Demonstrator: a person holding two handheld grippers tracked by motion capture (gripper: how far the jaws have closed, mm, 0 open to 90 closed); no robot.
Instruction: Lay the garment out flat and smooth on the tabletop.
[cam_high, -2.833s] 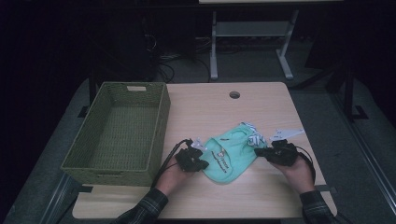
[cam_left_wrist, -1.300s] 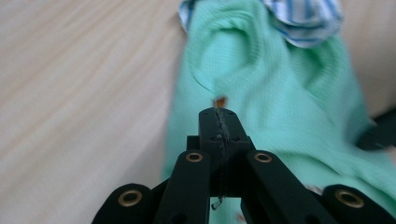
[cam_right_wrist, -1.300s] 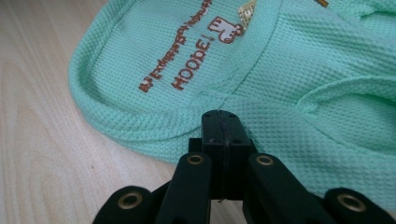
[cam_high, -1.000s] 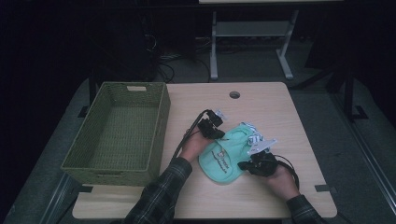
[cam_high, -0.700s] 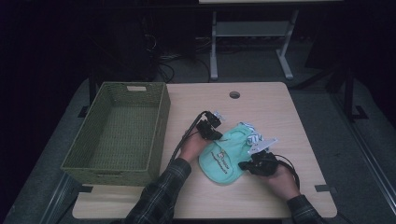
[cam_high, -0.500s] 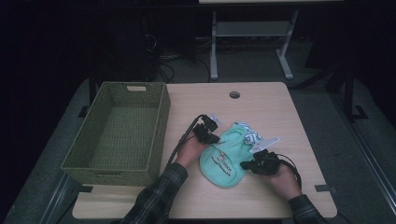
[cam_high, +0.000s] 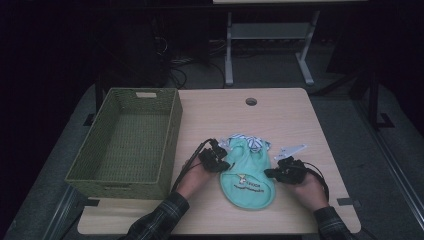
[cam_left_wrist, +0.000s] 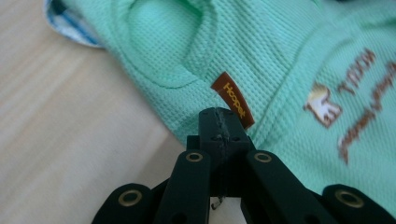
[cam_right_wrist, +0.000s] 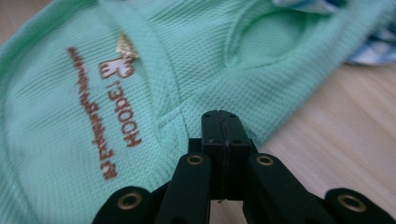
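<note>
Now both tools pinch garment (cam_high: 247, 172) edges (closed).

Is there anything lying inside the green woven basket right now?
No, the high view shows the green woven basket with its bottom bare, while the mint garment lies on the table beside it.

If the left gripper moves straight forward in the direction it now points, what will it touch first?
Most likely the green garment. The left gripper, jaws shut, already has its tip at the garment's edge, just below the small brown label. Whether it touches the cloth now is unclear.
</note>
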